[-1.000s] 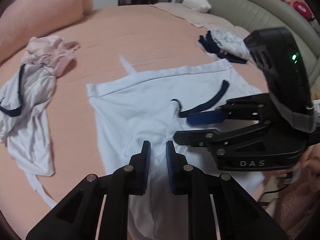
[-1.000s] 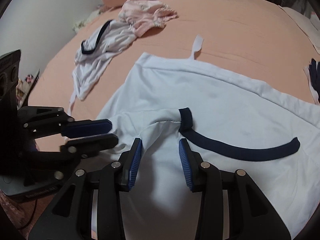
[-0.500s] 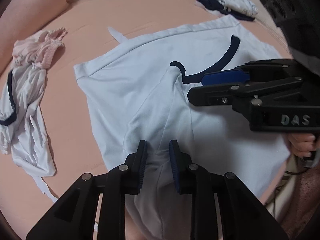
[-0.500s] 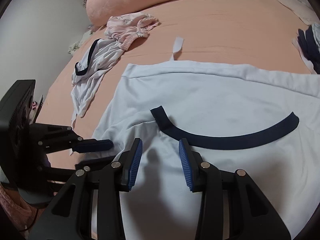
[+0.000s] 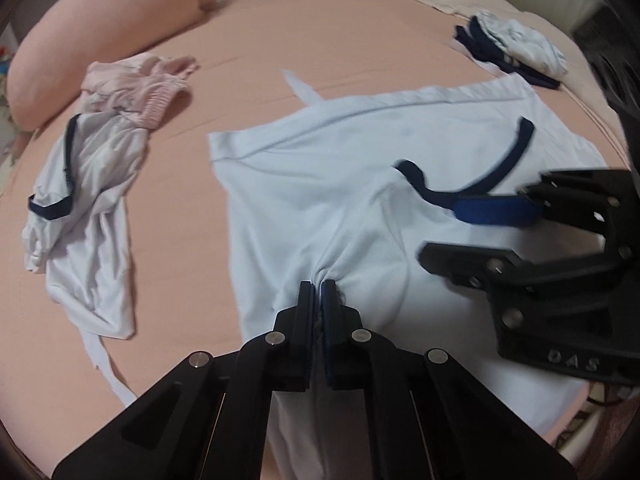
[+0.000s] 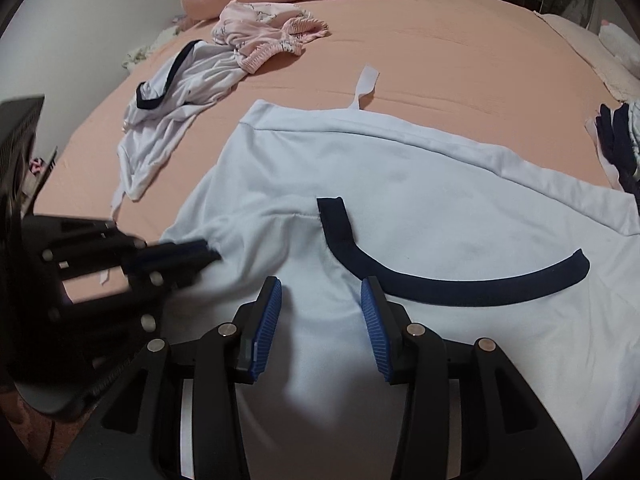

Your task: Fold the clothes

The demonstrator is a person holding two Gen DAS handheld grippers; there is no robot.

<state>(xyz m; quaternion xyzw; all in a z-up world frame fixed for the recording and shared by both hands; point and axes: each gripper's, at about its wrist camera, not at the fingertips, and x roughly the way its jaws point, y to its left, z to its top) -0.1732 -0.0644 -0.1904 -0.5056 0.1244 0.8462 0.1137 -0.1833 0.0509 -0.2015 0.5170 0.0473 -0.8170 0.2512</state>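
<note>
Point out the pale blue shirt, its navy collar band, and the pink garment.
pale blue shirt (image 6: pixel 400 168): right wrist view, flat body panel.
navy collar band (image 6: pixel 460 294): right wrist view, middle of curve.
pink garment (image 5: pixel 136 88): left wrist view, crumpled middle.

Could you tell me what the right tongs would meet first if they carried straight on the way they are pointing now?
Most likely the pale blue shirt itself: the open right tongs point down at its cloth just short of the navy collar band, with nothing else between. How far above the cloth they hang is hard to judge.
</note>
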